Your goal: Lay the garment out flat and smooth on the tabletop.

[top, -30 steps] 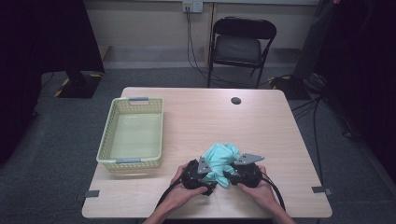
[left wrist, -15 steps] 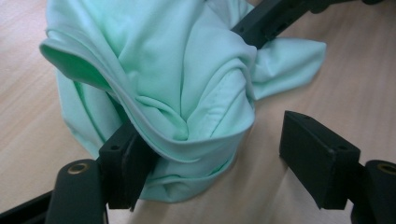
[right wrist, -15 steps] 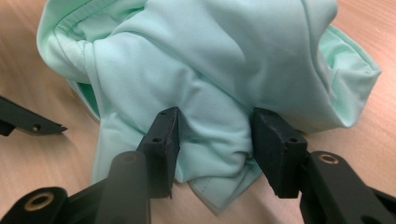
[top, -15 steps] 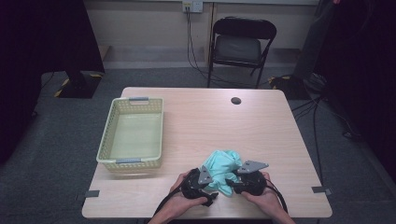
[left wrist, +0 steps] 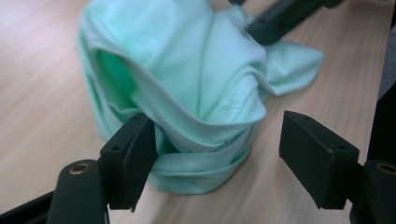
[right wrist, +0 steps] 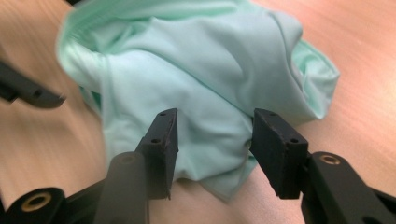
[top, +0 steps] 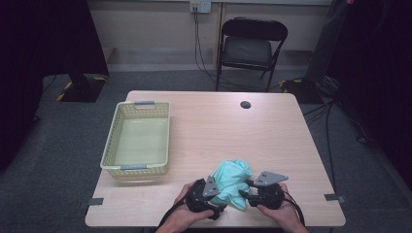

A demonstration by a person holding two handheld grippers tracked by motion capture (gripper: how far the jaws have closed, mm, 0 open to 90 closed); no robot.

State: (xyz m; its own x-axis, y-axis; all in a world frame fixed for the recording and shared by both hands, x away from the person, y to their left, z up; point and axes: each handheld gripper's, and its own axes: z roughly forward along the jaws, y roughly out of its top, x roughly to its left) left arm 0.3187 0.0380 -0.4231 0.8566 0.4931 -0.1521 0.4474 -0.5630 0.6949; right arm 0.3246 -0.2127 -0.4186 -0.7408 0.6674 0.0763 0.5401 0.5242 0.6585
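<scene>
A crumpled mint-green cloth (top: 232, 180) is seen near the front edge of the surface (top: 272, 131). It is flanked by both claws. The left claw (left wrist: 219, 154) is parted, one pad touching cloth. The right claw (right wrist: 212, 140) is half-closed around a fold.

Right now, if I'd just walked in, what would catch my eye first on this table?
Probably the crumpled mint-green cloth bunched at the near edge of the wooden table, with a person's left tongs and right tongs set against it from either side. Next, the pale yellow basket on the table's left side, nothing visible inside it.
</scene>
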